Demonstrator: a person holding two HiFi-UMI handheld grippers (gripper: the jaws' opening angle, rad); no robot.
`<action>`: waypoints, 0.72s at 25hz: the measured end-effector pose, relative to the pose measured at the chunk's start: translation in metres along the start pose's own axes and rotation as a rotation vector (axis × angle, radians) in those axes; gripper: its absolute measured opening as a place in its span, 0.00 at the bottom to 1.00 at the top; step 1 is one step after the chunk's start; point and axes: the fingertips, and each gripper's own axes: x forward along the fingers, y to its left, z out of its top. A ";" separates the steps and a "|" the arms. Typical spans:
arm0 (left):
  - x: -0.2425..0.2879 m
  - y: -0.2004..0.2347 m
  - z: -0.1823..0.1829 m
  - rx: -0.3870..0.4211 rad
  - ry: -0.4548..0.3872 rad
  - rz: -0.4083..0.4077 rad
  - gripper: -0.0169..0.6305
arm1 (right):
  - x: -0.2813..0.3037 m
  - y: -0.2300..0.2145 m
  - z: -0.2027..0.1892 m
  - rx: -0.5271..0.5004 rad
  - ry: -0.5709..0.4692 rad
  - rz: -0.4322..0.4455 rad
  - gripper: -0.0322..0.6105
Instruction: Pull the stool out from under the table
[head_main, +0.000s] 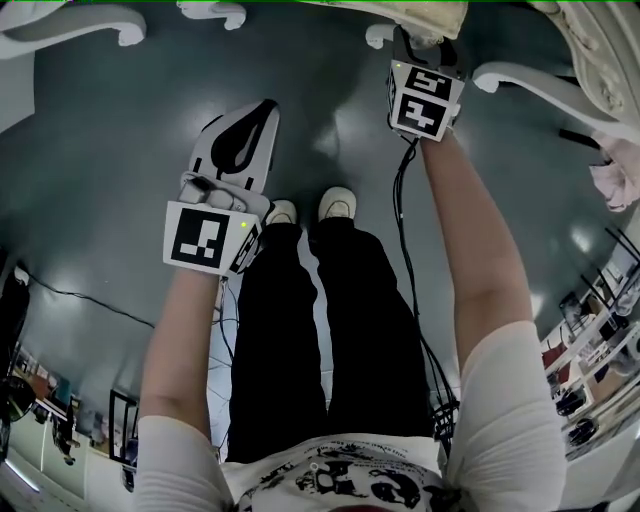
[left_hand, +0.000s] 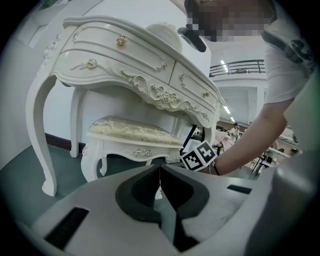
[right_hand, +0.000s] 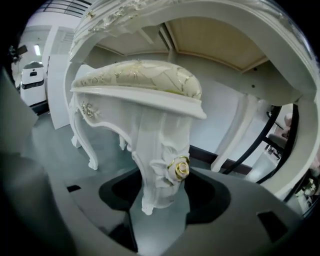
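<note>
While the left tongs (left_hand: 160, 169) sit closed and empty, the right tongs (right_hand: 162, 175) clasp a carved leg of the stool (right_hand: 135, 82).

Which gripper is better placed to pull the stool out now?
Right. The right gripper has the stool leg between its jaws; the left gripper is shut, empty and farther back from it.

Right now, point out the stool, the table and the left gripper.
stool (right_hand: 145, 77): right gripper view, seat cushion.
table (left_hand: 125, 57): left gripper view, drawer front.
left gripper (left_hand: 160, 170): left gripper view, where its shut jaws meet.
</note>
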 end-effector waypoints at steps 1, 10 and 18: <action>0.002 0.002 0.000 0.003 -0.003 -0.001 0.06 | 0.004 0.000 0.002 -0.005 -0.006 0.001 0.46; 0.012 0.007 -0.008 0.014 -0.005 -0.001 0.06 | 0.024 -0.004 -0.002 0.026 -0.013 0.017 0.45; 0.004 -0.001 -0.023 0.027 0.036 -0.028 0.06 | 0.014 0.004 -0.010 0.028 0.034 0.037 0.45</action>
